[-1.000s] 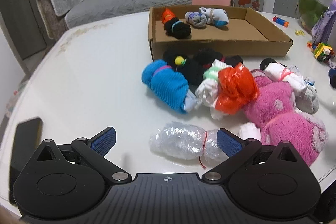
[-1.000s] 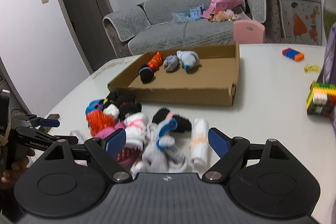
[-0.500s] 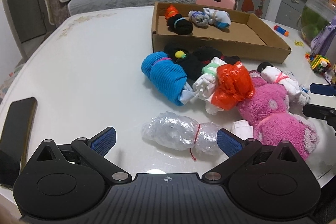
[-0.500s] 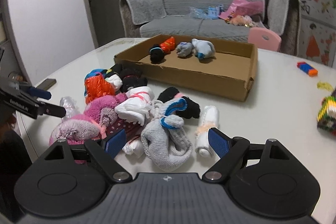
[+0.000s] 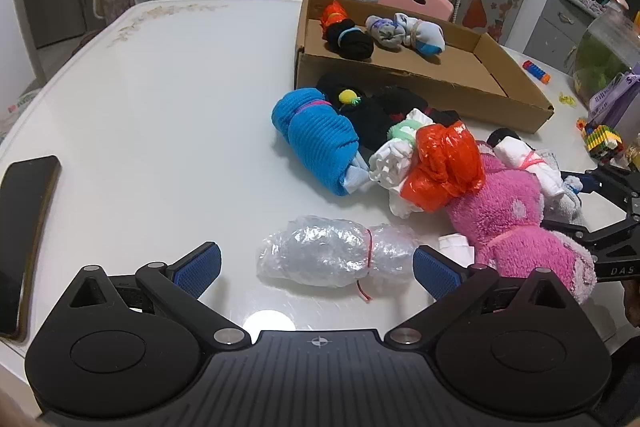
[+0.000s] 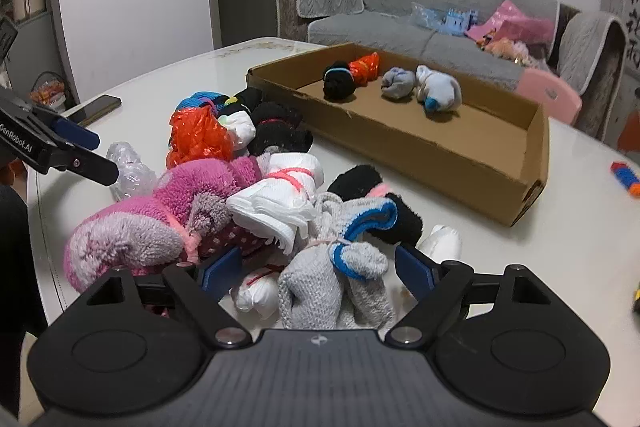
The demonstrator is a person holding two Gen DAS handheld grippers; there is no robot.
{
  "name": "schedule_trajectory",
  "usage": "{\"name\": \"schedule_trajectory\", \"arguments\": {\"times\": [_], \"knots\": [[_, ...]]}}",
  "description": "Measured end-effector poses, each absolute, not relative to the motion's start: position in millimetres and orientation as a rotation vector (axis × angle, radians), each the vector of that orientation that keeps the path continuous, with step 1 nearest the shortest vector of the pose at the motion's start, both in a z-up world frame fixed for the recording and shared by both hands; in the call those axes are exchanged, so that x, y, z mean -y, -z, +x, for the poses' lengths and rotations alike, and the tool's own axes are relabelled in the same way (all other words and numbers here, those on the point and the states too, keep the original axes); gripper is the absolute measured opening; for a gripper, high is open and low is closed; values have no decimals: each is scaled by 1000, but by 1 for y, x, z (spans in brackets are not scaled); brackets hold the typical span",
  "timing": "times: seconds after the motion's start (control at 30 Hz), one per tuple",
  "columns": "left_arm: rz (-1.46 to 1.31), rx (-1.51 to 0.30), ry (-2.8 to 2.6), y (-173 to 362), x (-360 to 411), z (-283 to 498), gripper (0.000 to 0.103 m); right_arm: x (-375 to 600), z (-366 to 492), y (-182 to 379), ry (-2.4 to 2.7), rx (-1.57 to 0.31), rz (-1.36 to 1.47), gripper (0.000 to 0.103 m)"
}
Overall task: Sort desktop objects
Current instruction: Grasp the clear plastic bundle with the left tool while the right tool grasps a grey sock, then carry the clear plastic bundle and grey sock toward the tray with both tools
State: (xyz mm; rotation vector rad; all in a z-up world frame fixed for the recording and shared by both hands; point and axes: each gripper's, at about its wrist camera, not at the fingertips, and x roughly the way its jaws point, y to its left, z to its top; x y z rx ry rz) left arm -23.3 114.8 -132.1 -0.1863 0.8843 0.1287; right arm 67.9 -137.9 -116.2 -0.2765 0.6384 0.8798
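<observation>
Left gripper: fingers spread wide, nothing between the pads. Clear plastic bundle tied with a red band lies on the white worktop in the gap between the fingers, not touching the left pad; its crumpled tail sits just beside the right pad, contact not clear.

Right gripper: fingers wide apart, straddling the grey sock roll with blue cuff. Pads flank the roll on both sides; contact cannot be told. A small white roll lies just beside the grey one, by the left pad.

Pile past the fingers: pink fluffy bundle, white roll with pink band, orange plastic bundle, blue ribbed roll, black socks, all touching or overlapping.

Cardboard tray stands behind the pile. Inside, at its far end: black roll, orange bundle, grey roll, white-and-blue roll.

Black phone at the worktop's left edge, well apart from the pile.
</observation>
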Motion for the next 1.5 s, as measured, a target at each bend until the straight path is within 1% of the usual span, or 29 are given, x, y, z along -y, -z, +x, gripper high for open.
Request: {"name": "schedule_trajectory", "arguments": {"times": [0.23, 0.33, 0.47, 0.53, 0.57, 0.63, 0.67, 0.7, 0.73, 0.77, 0.8, 0.83, 1.03, 1.33, 1.5], "knots": [[-186, -892, -131, 139, -104, -12, 103, 147, 69, 122, -893, -668, -235, 76], [-201, -904, -136, 144, -103, -3, 103, 151, 72, 123, -898, -674, -211, 65], [-222, -906, -142, 152, -102, 1, 102, 155, 73, 123, -908, -678, -192, 62], [-210, -899, -151, 153, -101, 1, 101, 157, 74, 123, -918, -685, -176, 56], [-208, -894, -153, 152, -100, 0, 100, 158, 72, 123, -921, -685, -171, 56], [-201, -888, -158, 152, -99, 0, 96, 161, 73, 122, -923, -685, -160, 51], [-193, -881, -164, 152, -99, -2, 94, 161, 73, 121, -923, -687, -151, 50], [-184, -877, -169, 151, -99, -2, 86, 163, 73, 121, -923, -688, -144, 49], [-179, -874, -169, 150, -99, -3, 76, 164, 73, 120, -921, -687, -138, 48], [-181, -870, -164, 148, -100, -4, 70, 164, 73, 120, -918, -686, -132, 48], [-185, -869, -158, 147, -100, -4, 59, 166, 73, 119, -918, -685, -123, 47], [-183, -872, -151, 146, -101, -3, 56, 167, 75, 118, -919, -686, -109, 47], [-152, -871, -139, 145, -101, -9, 50, 176, 78, 113, -911, -667, -39, 47], [-118, -845, -152, 134, -101, -15, 48, 188, 83, 107, -905, -646, 37, 47], [-70, -811, -169, 117, -101, -14, 48, 197, 86, 103, -903, -629, 95, 46]]}}
